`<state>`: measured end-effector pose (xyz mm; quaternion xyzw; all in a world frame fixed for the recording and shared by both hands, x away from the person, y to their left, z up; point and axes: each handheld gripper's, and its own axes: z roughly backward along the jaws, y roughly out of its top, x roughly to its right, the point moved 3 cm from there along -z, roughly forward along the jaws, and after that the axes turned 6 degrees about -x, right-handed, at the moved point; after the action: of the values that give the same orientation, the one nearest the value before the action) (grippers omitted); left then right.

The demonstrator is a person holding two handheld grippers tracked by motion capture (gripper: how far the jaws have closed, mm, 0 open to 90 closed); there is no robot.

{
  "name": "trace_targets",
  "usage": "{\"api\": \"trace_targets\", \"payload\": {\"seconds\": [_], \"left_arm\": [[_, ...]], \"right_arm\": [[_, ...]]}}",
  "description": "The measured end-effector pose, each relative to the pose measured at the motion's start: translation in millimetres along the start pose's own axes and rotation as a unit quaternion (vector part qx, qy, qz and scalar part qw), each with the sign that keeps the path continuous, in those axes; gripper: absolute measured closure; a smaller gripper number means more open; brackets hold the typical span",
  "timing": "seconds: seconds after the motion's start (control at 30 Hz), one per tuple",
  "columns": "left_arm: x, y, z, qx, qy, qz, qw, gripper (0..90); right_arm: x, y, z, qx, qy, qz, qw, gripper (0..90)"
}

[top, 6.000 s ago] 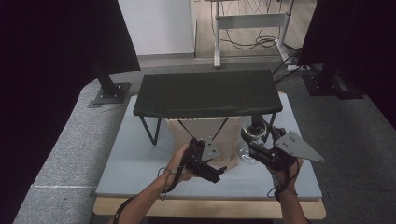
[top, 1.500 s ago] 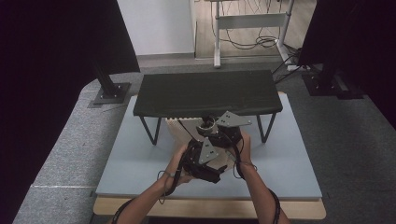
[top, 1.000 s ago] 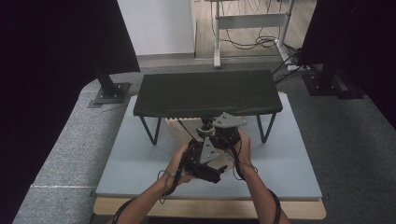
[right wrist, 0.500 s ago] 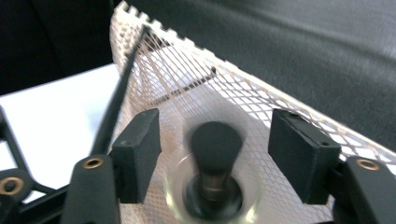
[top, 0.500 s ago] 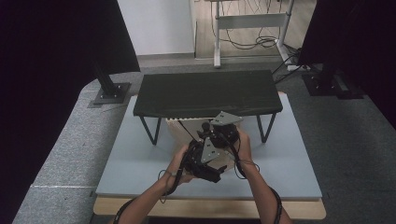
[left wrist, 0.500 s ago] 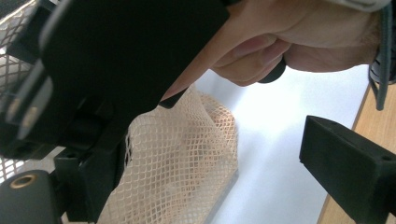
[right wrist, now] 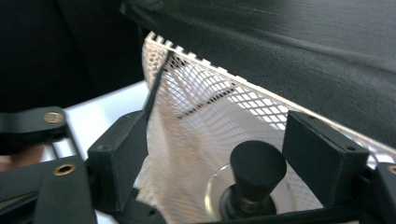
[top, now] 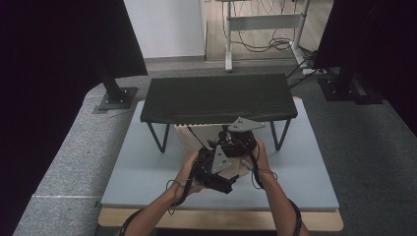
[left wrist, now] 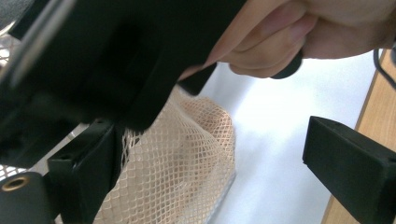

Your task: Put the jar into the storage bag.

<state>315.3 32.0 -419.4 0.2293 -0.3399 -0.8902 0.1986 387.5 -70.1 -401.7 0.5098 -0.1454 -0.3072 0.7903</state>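
A beige mesh bag [top: 189, 135] lies on the pale mat, its mouth under the front of the black-covered stand [top: 216, 98]. My left gripper [top: 219, 172] is open, and its left jaw presses against the mesh bag [left wrist: 173, 172]. My right gripper [top: 231, 145] sits just beyond it at the bag's mouth, jaws wide apart. In the right gripper view, a glass lid [right wrist: 212, 189] with a black knob [right wrist: 258, 168] rests between those jaws on the mesh [right wrist: 201, 98], and neither jaw touches the knob. The person's right hand [left wrist: 303, 28] and that gripper's body loom close in the left gripper view.
The stand's thin black legs [top: 158, 137] rise from the blue-grey mat [top: 142, 172], and its dark cover [right wrist: 303, 46] hangs low over the bag. A wooden table edge [top: 295, 221] runs along the front. Black posts on floor bases [top: 115, 96] flank the table.
Six seconds ago my right gripper was at the right of the mat by the lid. It has since come left to the bag with the lid. Both grippers barely shifted in the last second.
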Motion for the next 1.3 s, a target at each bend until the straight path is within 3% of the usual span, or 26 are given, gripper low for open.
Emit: {"api": "trace_targets", "payload": {"seconds": [0.07,0.27,0.4,0.5,0.7,0.8,0.9,1.0,1.07,1.23,1.3], "left_arm": [[0.5,0.3,-0.1,0.003,0.004,-0.003,1.0000,6.3],[0.0,1.2,-1.1,0.011,0.013,-0.006,0.9998,6.2],[0.3,0.4,-2.2,0.010,0.010,-0.005,0.9999,4.8],[0.7,-3.4,-5.7,0.003,0.015,-0.014,0.9998,3.7],[-3.0,-5.2,-4.3,0.005,0.016,-0.009,0.9998,3.7],[-7.1,-4.8,2.5,0.032,0.035,0.009,0.9988,2.4],[-15.0,-6.9,12.4,0.069,0.053,0.038,0.9955,2.0],[-24.8,-13.9,18.5,0.087,0.067,0.067,0.9917,2.0],[-31.0,-21.7,21.2,0.092,0.071,0.086,0.9895,2.0],[-41.6,-48.8,21.0,0.081,0.068,0.125,0.9865,2.0],[-44.1,-63.9,19.3,0.078,0.062,0.153,0.9831,2.0]], "right_arm": [[2.5,-1.0,5.7,0.009,0.031,-0.025,0.9992,20.7],[3.3,-3.6,14.8,0.031,0.050,-0.039,0.9975,20.5],[1.0,-2.6,16.5,0.045,0.051,-0.034,0.9971,18.4],[-0.1,2.0,20.1,0.063,0.033,-0.021,0.9972,17.0],[-1.5,10.4,39.0,0.099,0.021,-0.010,0.9948,15.7],[0.9,4.7,52.9,0.116,0.004,-0.010,0.9932,15.4],[5.4,-7.7,65.8,0.128,-0.020,-0.017,0.9914,15.2],[10.6,-25.6,75.9,0.123,-0.040,-0.018,0.9914,14.7],[13.3,-35.7,80.8,0.119,-0.047,-0.019,0.9915,14.3],[21.9,-69.2,92.8,0.111,-0.070,-0.030,0.9909,13.6],[24.1,-84.4,94.9,0.104,-0.081,-0.033,0.9907,13.2]]}}
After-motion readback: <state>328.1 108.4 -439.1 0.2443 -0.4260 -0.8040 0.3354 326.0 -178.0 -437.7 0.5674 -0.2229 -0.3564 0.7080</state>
